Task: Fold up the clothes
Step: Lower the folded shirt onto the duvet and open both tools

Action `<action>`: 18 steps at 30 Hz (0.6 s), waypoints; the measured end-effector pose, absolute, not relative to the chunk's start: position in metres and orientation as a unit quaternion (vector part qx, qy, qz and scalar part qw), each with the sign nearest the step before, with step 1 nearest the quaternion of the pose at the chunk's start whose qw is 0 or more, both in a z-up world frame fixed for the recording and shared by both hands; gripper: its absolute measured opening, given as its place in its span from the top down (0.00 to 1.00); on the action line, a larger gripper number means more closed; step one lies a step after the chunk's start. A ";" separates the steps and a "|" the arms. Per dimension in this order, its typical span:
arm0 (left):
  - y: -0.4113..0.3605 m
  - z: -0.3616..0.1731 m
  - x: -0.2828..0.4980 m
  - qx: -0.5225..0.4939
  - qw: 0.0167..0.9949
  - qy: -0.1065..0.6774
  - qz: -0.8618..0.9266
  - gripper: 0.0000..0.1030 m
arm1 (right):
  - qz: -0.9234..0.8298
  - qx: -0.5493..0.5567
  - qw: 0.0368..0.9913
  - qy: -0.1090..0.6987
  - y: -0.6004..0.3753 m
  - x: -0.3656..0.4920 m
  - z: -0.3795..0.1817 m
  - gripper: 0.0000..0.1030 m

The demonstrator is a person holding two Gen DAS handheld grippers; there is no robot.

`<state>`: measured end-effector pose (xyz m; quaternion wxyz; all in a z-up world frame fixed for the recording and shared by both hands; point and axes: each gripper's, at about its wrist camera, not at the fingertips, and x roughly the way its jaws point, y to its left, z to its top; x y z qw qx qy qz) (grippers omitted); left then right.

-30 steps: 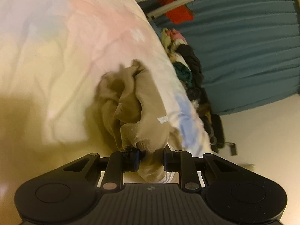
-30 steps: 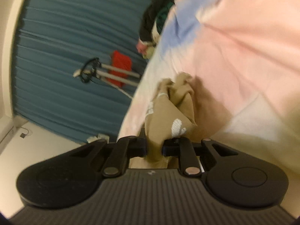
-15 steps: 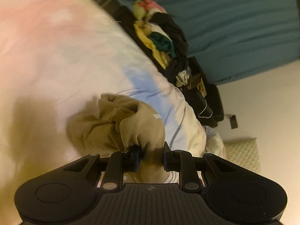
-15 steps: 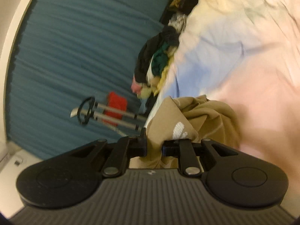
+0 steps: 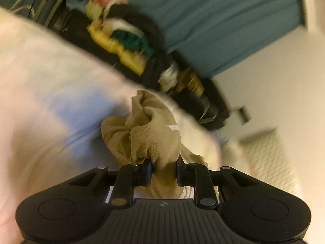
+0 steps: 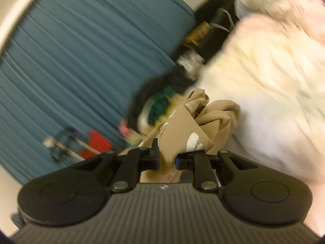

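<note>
Currently, L wrist view: our left gripper (image 5: 163,167) is clamped on a bunched fold of the tan garment (image 5: 150,134). Cloth fills the gap between both fingers (image 5: 146,169) and spills out front and below. Rest of the garment hangs crumpled just ahead of the tips, over the pastel bedspread (image 5: 50,93), near its edge. White print mark visible on the garment's right side. Beyond the bed edge: a dark pile of clothes (image 5: 126,42) w/ yellow, green and pink bits, and a teal curtain (image 5: 213,20) behind it. Cream wall to the right, textured pale cushion (image 5: 270,156) lower right. Background heavily blurred.

R wrist view: our right gripper (image 6: 166,159) is likewise pinched tight on the tan garment (image 6: 189,130), another fold of it, w/ fabric wedged between the fingers (image 6: 154,158) and bulging up in front. White logo patch sits just above the right finger. Garment is bunched, against the bedspread (image 6: 264,81) edge on the right. Left side: teal curtain (image 6: 81,61), a red item (image 6: 96,144) on what looks like a metal rack, too blurred to tell more. Clothes pile (image 6: 162,101) directly behind the garment, green bit showing. We can't tell from either view if the garment touches the bed.
</note>
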<state>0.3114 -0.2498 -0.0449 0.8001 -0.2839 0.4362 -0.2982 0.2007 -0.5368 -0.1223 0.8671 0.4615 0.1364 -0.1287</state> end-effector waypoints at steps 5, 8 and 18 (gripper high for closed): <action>-0.223 -0.106 0.289 -0.240 0.791 0.474 -0.303 0.76 | -0.138 0.467 0.850 0.199 -0.517 0.176 -0.182 0.83; -0.220 -0.112 0.278 -0.204 0.803 0.467 -0.308 0.70 | -0.149 0.463 0.844 0.226 -0.508 0.167 -0.194 0.81; -0.206 -0.026 0.211 -0.091 0.849 0.403 -0.330 0.67 | -0.164 0.405 0.857 0.273 -0.473 0.116 -0.118 0.81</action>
